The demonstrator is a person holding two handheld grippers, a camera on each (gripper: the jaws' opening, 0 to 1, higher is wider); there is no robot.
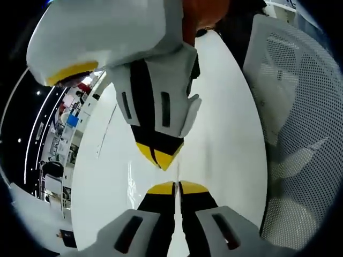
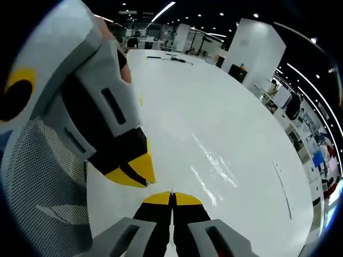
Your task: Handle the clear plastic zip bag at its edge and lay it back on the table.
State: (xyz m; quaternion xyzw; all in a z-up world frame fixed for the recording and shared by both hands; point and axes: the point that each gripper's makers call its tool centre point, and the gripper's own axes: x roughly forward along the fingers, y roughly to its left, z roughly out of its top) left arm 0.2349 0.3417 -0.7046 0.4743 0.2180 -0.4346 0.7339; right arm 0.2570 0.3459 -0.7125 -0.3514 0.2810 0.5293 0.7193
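Glare on the glossy white desk makes the clear plastic zip bag hard to pick out; it shows mostly as bright creased streaks lying flat on the desk just ahead and to the right of the right tongs in the right gripper view. In the left gripper view the same bag is a faint sheen just left of the left tongs, its outline impossible to trace. Where its edge runs, and whether either tip grips it, I cannot tell.

Both pairs of yellow-tipped black jaws are pressed together, with only a thin dark seam between them. The two tongs point at each other, tips nearly meeting: the right tongs come down from the top of the left gripper view, and the left tongs enter the right gripper view from the left, also clenched.

A white mesh-backed chair stands beside the desk, cut off by the view's edge. Small dark items at the far end of the desk are too small to identify.
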